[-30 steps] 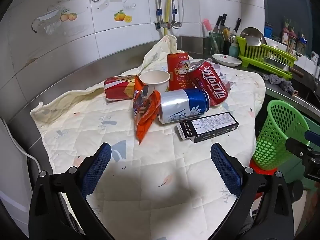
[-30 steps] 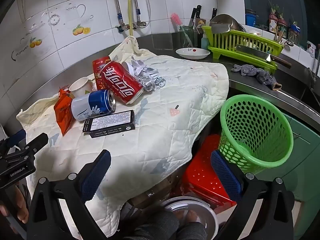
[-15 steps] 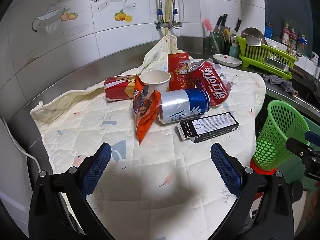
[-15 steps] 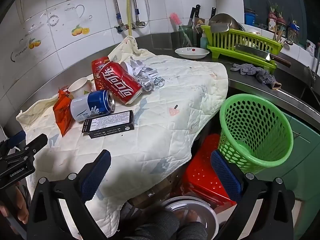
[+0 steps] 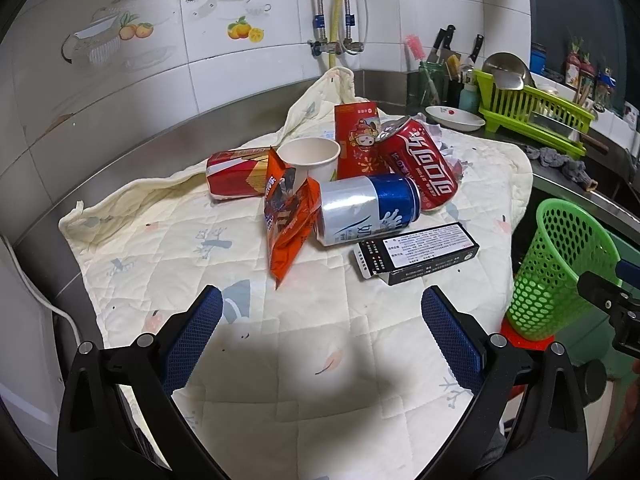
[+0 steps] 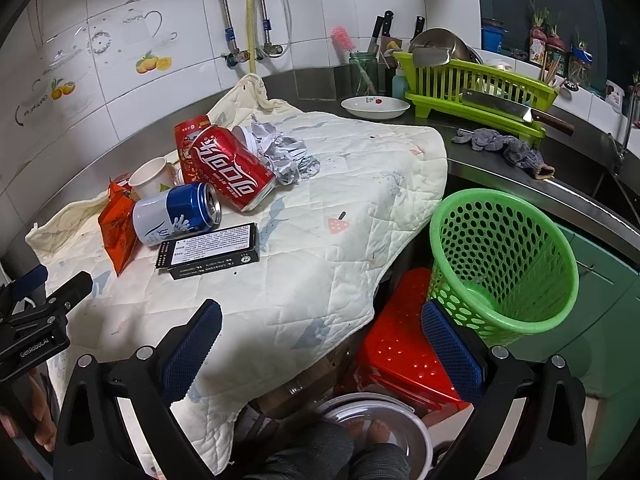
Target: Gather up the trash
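Note:
Trash lies in a heap on a quilted cream cloth (image 5: 280, 344): a red cola can (image 5: 420, 166), a blue-and-silver can (image 5: 368, 208), a black carton (image 5: 416, 254), an orange snack bag (image 5: 288, 224), a white paper cup (image 5: 310, 158), a red carton (image 5: 356, 140), a red wrapper (image 5: 232, 176) and crumpled paper (image 6: 286, 154). A green mesh basket (image 6: 504, 264) stands off the cloth's right edge on a red stool (image 6: 404, 352). My left gripper (image 5: 322, 332) hangs open, short of the heap. My right gripper (image 6: 320, 346) is open over the cloth's near corner, beside the basket.
A steel counter (image 6: 500, 172) runs behind with a white dish (image 6: 376, 106), a green dish rack (image 6: 476, 88) carrying a cleaver, a grey rag (image 6: 504, 148) and a knife jar. A metal bowl (image 6: 376, 428) and the person's legs are below the right gripper. Tiled wall behind.

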Demonstrator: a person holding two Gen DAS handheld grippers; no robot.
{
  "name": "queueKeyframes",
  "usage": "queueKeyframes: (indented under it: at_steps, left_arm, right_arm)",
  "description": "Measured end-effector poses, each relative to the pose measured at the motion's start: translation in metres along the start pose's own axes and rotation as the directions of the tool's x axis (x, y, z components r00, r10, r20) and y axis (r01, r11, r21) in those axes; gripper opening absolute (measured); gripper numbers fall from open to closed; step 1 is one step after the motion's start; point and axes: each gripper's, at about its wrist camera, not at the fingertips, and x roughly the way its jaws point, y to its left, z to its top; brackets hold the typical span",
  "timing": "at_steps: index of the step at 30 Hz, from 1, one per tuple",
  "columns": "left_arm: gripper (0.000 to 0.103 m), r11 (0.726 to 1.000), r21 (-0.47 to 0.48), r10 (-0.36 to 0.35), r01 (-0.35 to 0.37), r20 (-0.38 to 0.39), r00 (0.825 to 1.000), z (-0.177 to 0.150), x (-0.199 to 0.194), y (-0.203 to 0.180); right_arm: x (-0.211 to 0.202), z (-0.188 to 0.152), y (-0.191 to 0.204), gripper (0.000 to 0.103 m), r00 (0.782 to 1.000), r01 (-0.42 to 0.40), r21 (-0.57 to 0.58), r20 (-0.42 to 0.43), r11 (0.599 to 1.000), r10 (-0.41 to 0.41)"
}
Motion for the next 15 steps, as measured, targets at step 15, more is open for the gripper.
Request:
queueKeyframes:
  at_steps: [15]
  left_arm:
    - [0.098,1.000,0.008,0.001,-0.001,-0.005,1.000,-0.0007,0.0016,-0.0050]
  right_arm:
    - [0.0007,-0.0008,-0.0020,0.097,1.000,0.001,0.007,-0.006,1.000,-0.001]
